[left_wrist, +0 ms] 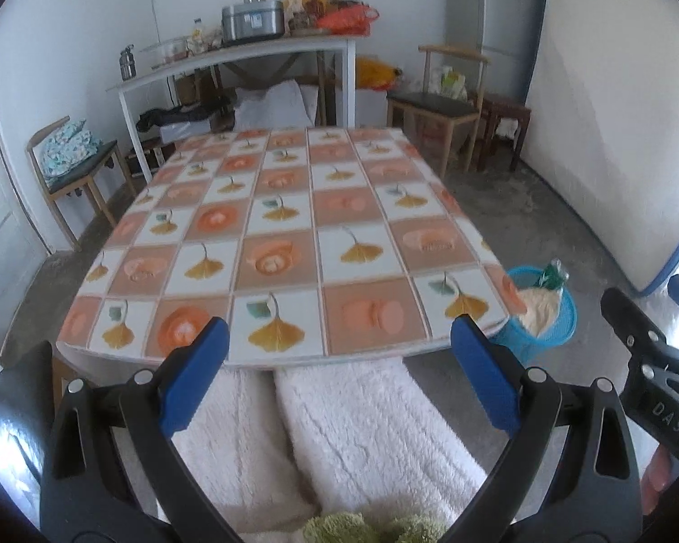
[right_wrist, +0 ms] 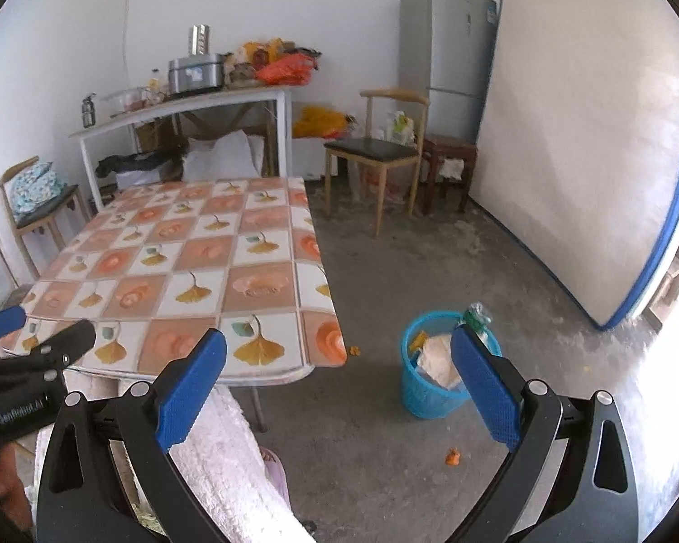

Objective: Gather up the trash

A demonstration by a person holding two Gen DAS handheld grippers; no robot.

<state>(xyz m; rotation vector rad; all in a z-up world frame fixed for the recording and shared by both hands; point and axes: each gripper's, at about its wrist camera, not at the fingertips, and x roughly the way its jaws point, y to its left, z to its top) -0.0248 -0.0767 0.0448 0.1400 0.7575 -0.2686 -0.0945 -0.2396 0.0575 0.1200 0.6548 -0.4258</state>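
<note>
A blue plastic waste basket [right_wrist: 423, 396] stands on the floor right of the table, holding crumpled paper [right_wrist: 437, 357] and a green wrapper [right_wrist: 475, 316]; it also shows in the left wrist view [left_wrist: 545, 330]. Small orange scraps lie on the floor, one [right_wrist: 451, 456] in front of the basket and one [right_wrist: 354, 350] by the table corner. My left gripper [left_wrist: 339, 371] is open and empty at the table's near edge. My right gripper [right_wrist: 337, 382] is open and empty, above the floor between table and basket. The tablecloth-covered table [left_wrist: 294, 226] carries no loose items.
The person's legs in fluffy white trousers [left_wrist: 339, 430] sit under the near table edge. Wooden chairs [right_wrist: 378, 154] [left_wrist: 74, 172] stand beside the table. A white side table [left_wrist: 231, 63] with pots and bags, a fridge [right_wrist: 443, 54] and a leaning mattress [right_wrist: 579, 145] line the walls.
</note>
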